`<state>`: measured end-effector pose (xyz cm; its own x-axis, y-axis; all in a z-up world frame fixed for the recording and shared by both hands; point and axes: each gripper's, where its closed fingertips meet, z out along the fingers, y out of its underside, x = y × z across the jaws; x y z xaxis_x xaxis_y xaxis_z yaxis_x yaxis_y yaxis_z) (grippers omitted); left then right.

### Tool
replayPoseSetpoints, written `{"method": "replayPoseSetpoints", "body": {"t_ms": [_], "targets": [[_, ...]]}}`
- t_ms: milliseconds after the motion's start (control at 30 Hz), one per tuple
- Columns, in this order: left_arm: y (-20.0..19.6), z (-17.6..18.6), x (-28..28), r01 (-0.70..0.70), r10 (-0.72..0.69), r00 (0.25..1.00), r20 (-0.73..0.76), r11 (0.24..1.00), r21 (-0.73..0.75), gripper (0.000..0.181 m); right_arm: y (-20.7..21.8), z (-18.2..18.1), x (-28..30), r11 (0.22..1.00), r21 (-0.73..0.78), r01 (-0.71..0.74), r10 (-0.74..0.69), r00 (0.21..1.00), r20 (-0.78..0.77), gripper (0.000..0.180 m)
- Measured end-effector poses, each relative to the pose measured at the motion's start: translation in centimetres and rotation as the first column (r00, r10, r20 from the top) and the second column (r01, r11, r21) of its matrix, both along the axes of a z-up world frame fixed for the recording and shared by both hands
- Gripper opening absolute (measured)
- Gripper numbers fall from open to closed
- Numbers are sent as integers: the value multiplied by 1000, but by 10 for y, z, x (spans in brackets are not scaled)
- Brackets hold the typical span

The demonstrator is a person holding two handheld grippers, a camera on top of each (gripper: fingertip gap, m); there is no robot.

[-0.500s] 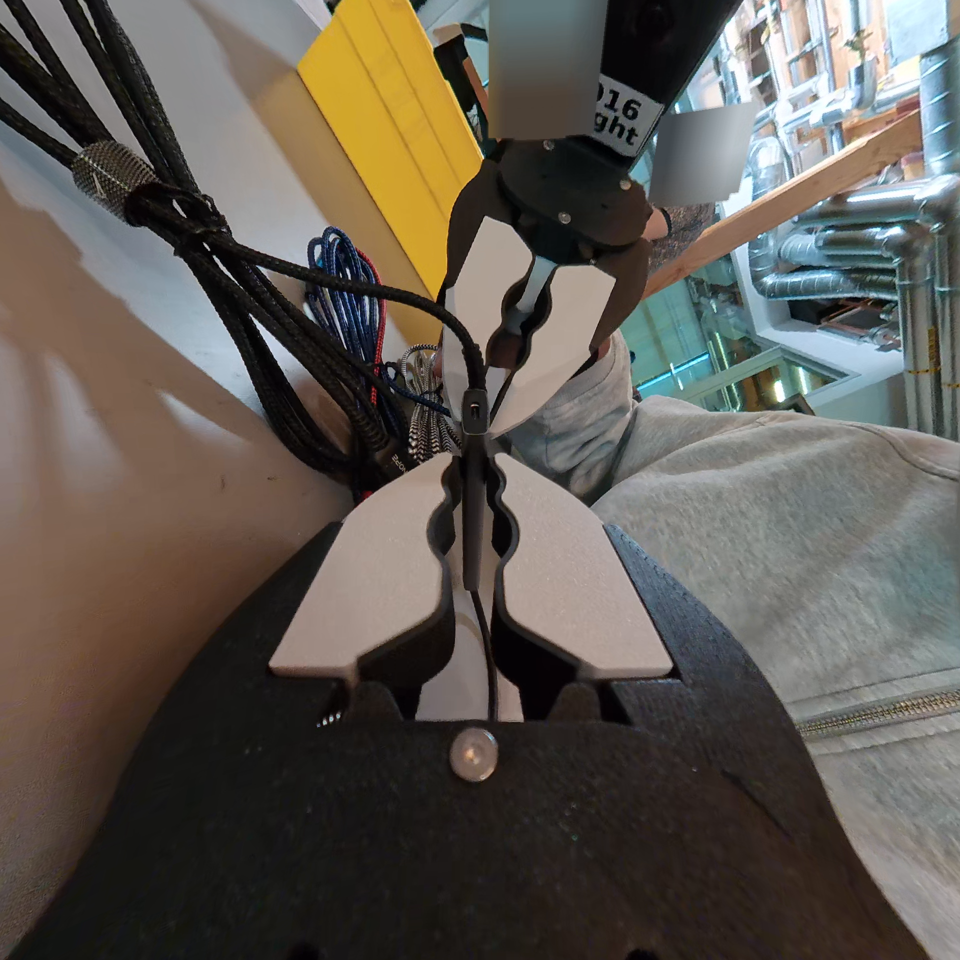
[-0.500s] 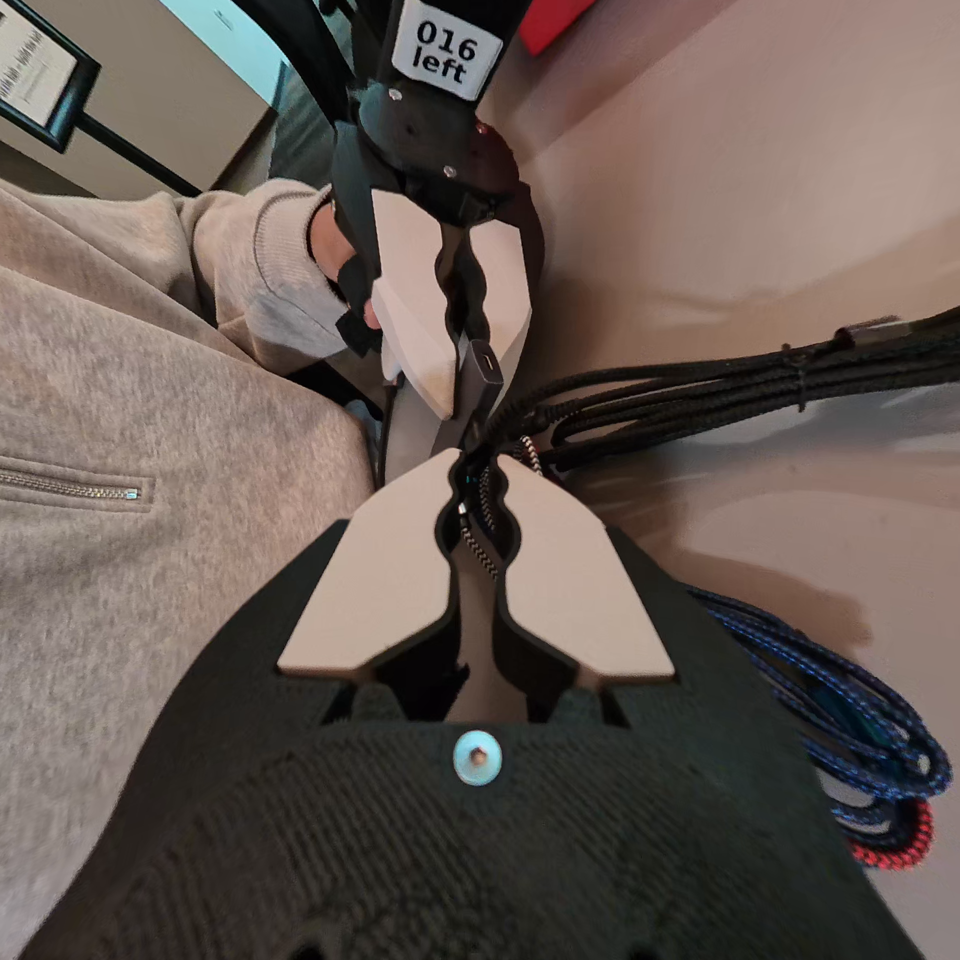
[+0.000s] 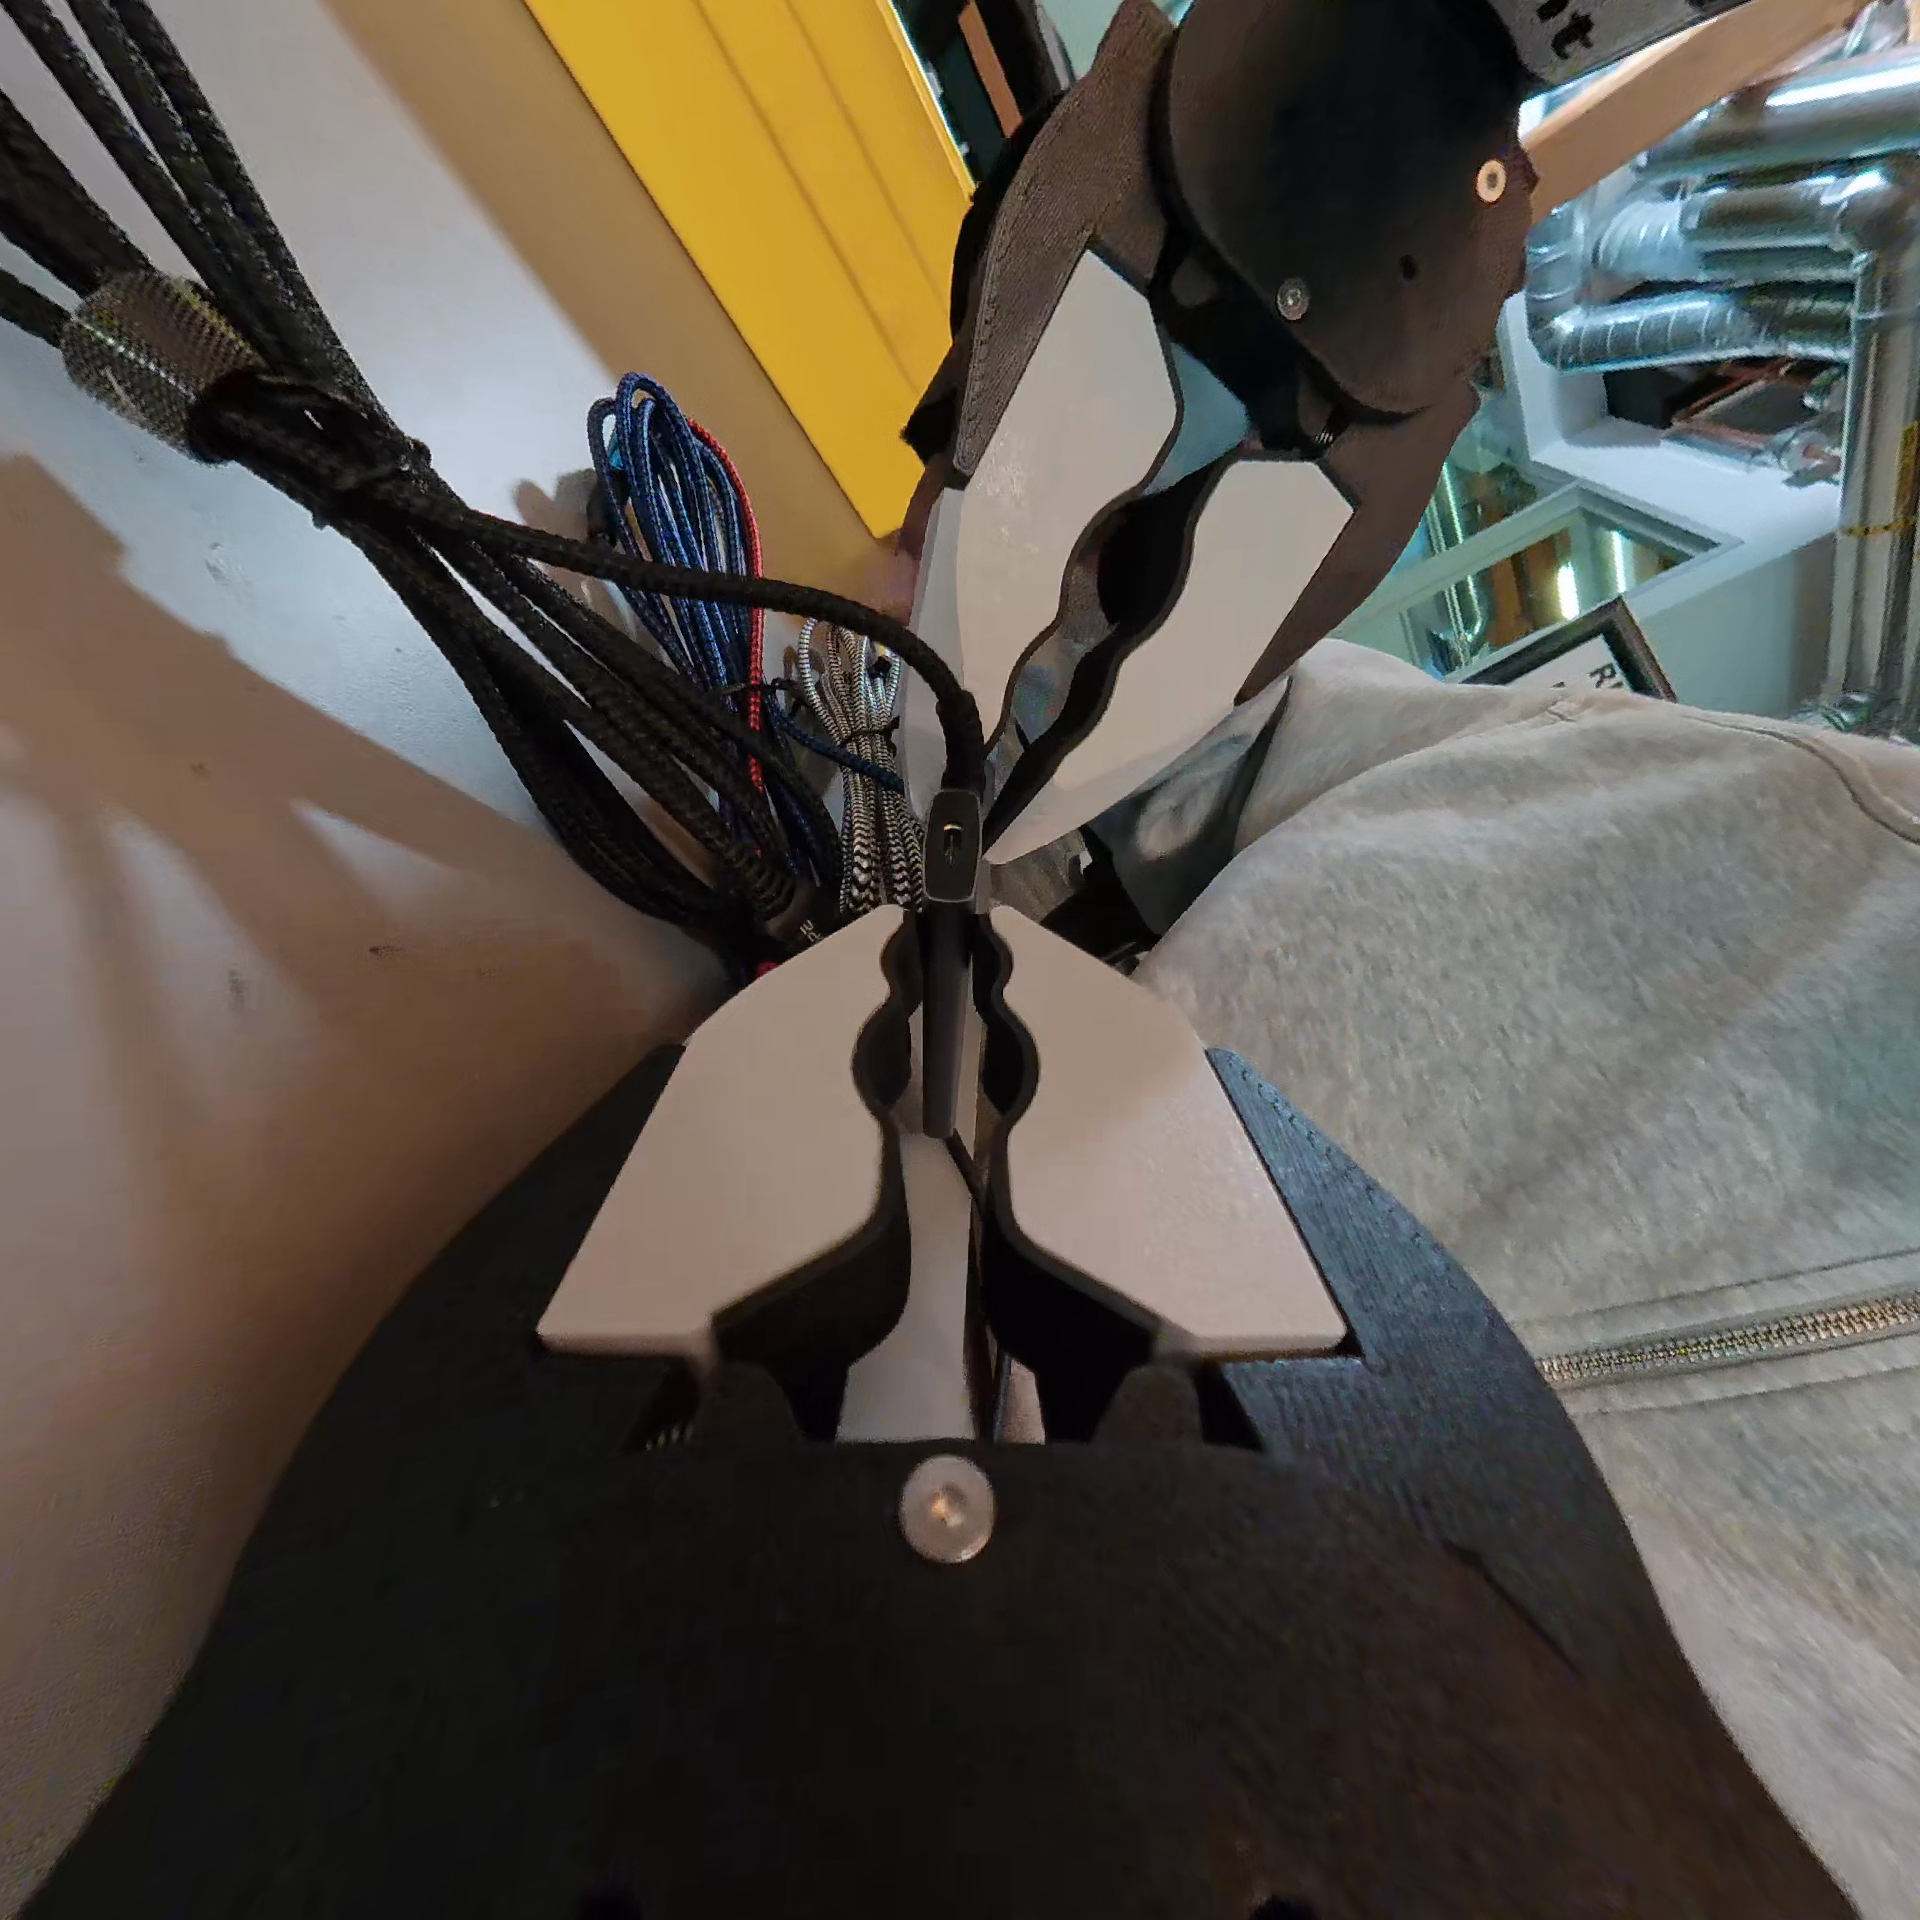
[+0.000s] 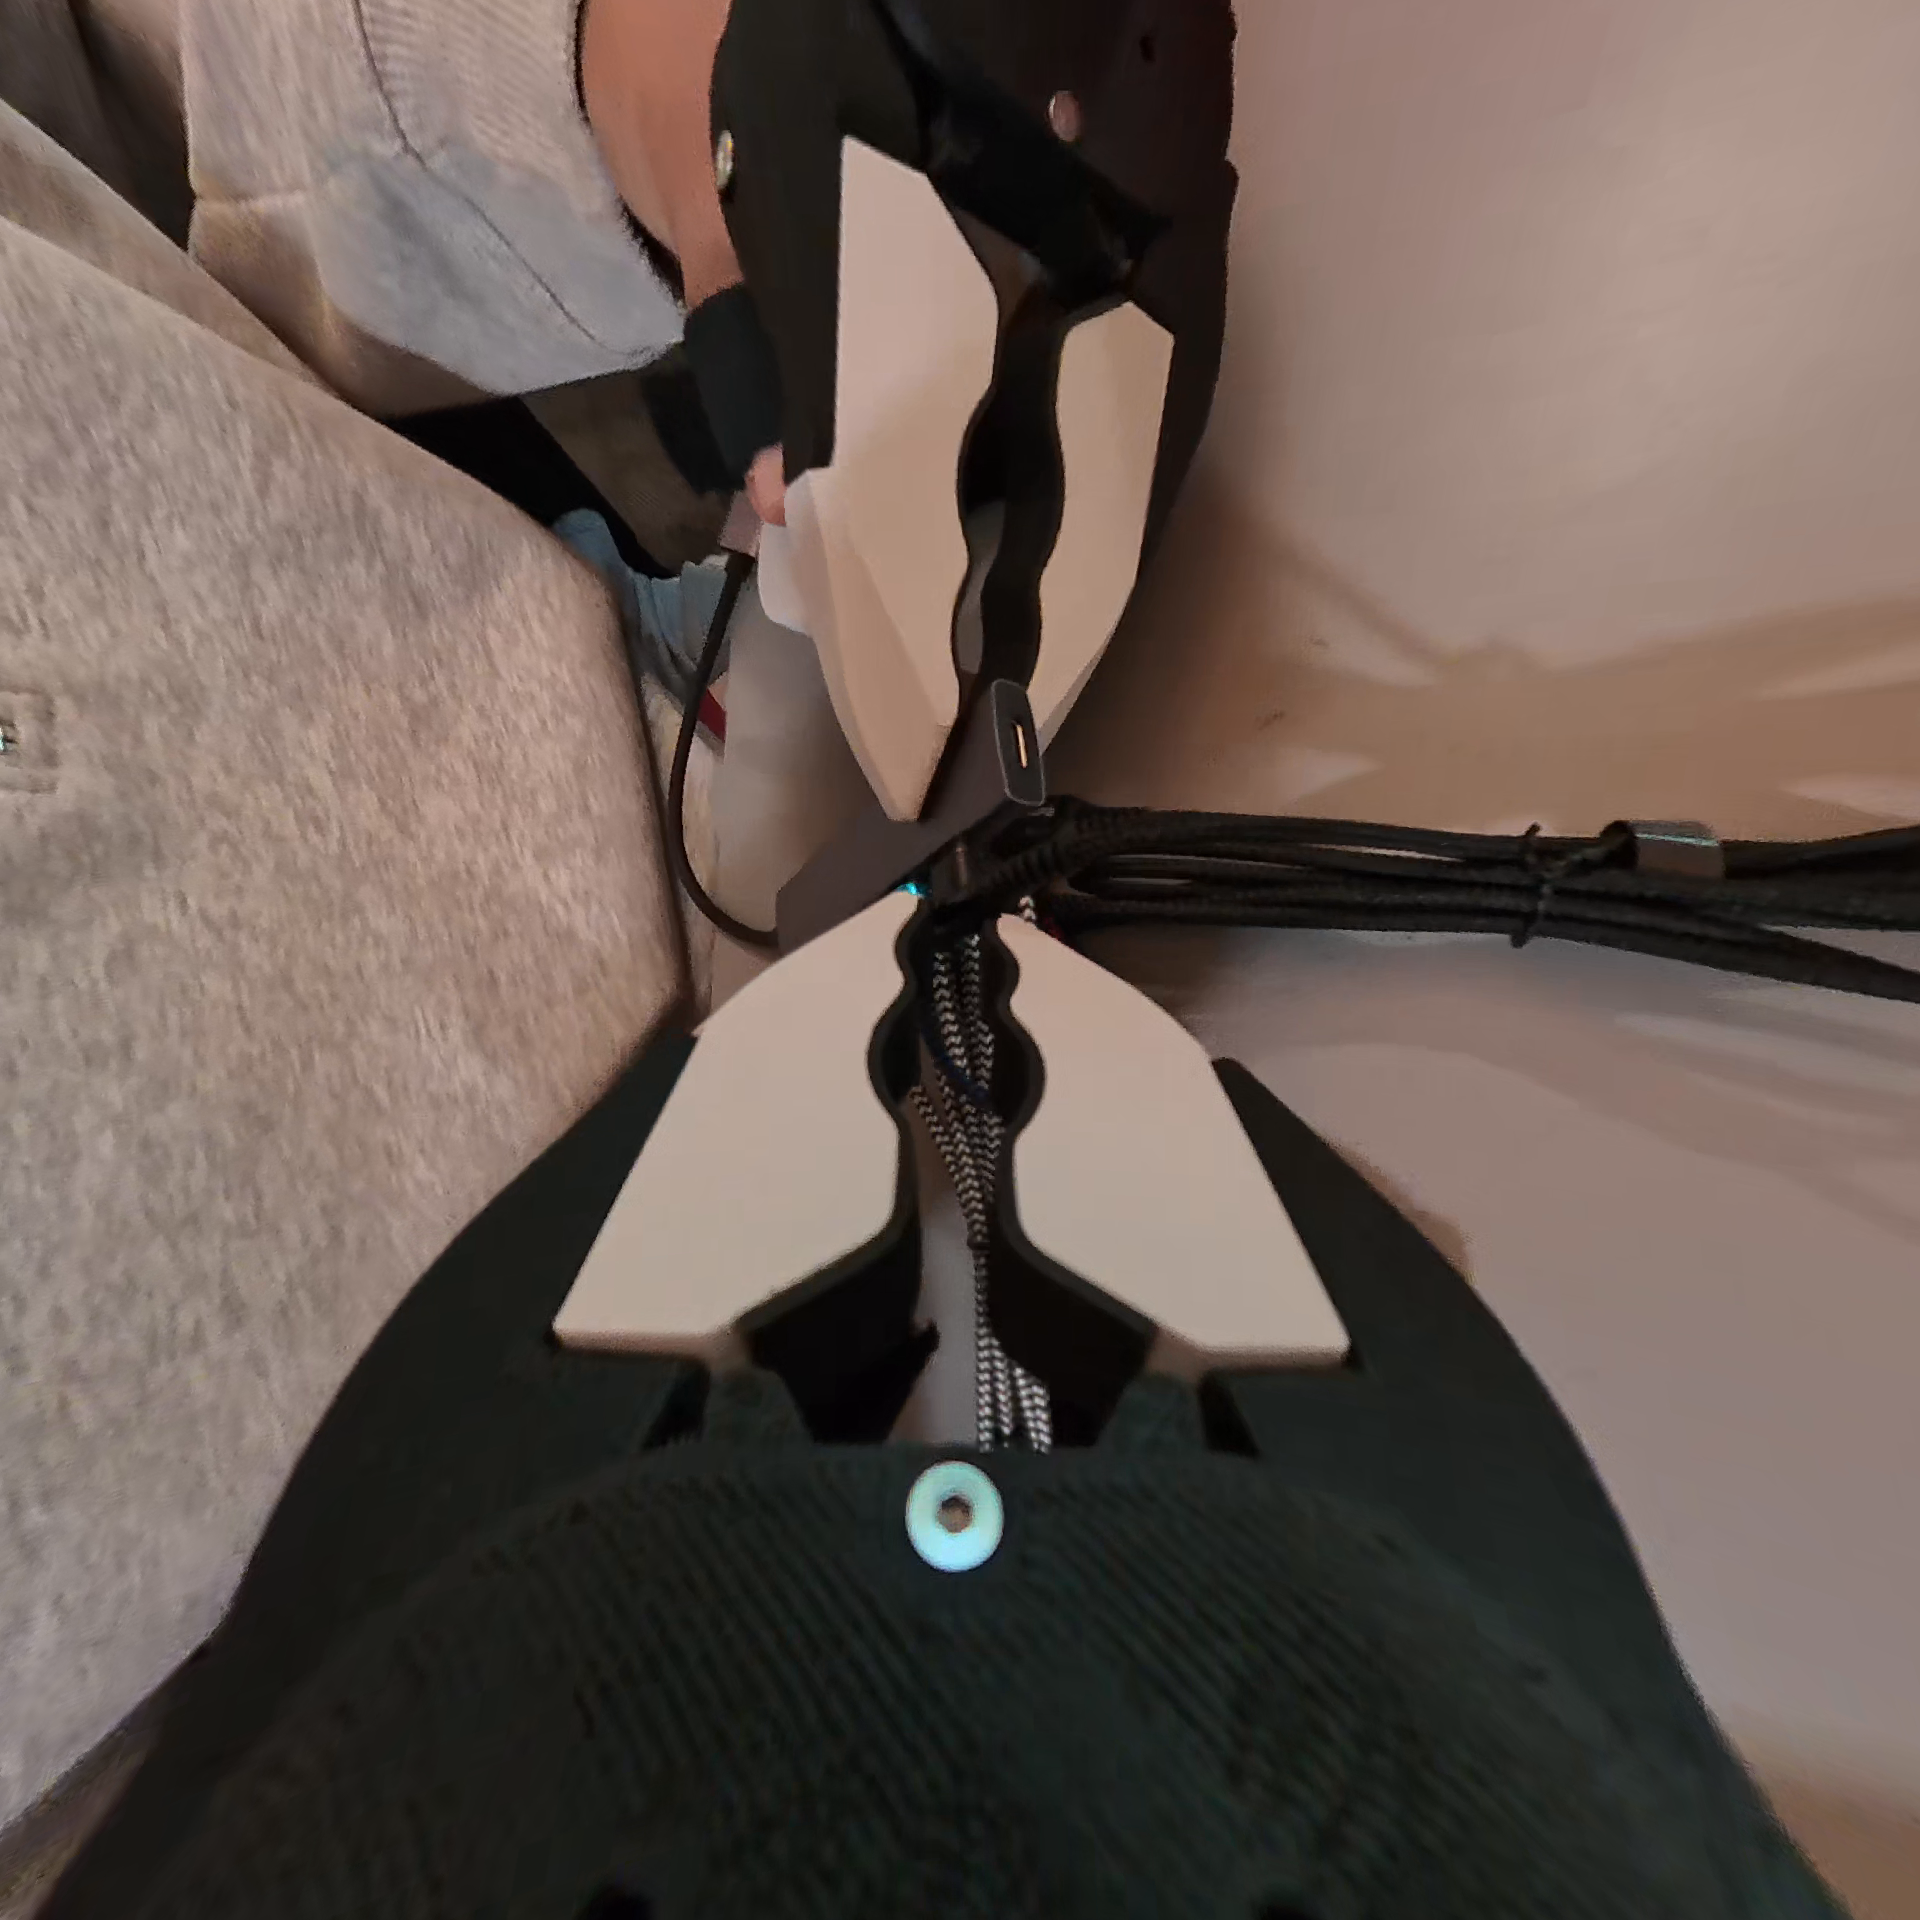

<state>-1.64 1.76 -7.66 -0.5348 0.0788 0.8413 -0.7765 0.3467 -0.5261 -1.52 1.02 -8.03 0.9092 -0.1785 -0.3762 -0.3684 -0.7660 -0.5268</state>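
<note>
My left gripper (image 3: pixel 948 920) is shut on a flat dark grey adapter (image 3: pixel 948 1029), whose end port faces forward. My right gripper (image 3: pixel 992 836) faces it tip to tip. In the right wrist view my right gripper (image 4: pixel 958 923) is shut on the plug end of a black braided cable (image 4: pixel 1351 862), pressed against the side of the adapter (image 4: pixel 862 862). I cannot tell whether the plug is seated. The left gripper (image 4: pixel 977 769) shows opposite, and the adapter's end port is empty. The cable (image 3: pixel 727 592) arcs in from the left.
A tied bundle of black braided cables (image 3: pixel 312 436) lies on the white table (image 3: pixel 260 935). A blue and red cable coil (image 3: pixel 675 540) and a black-and-white braided cable (image 4: pixel 966 1143) lie nearby. A yellow panel (image 3: pixel 790 208) stands behind. The person's grey sweatshirt (image 4: pixel 312 831) is close. The grippers are tip to tip, or close to it.
The two grippers have come closer together. The black cable's plug, held just off the adapter's end before, now sits against the adapter.
</note>
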Motion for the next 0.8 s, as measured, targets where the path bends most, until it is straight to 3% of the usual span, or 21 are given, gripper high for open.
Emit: {"method": "replayPoseSetpoints", "body": {"t_ms": [467,600,700,800], "targets": [[-7,-8,-16,60,-61,998,29,997,48,9,1,-3,-8,997,-35,-68,69,997,37,8],[-6,1,6,-64,65,998,17,998,-16,9,4,5,12,998,35,49,-51,996,68,8],[1,18,32,-216,219,975,21,971,-105,11,6,18,40,955,171,243,-249,968,12,9],[12,26,48,-318,331,940,87,939,-132,37,-6,25,67,863,258,435,-431,899,-75,8]]}}
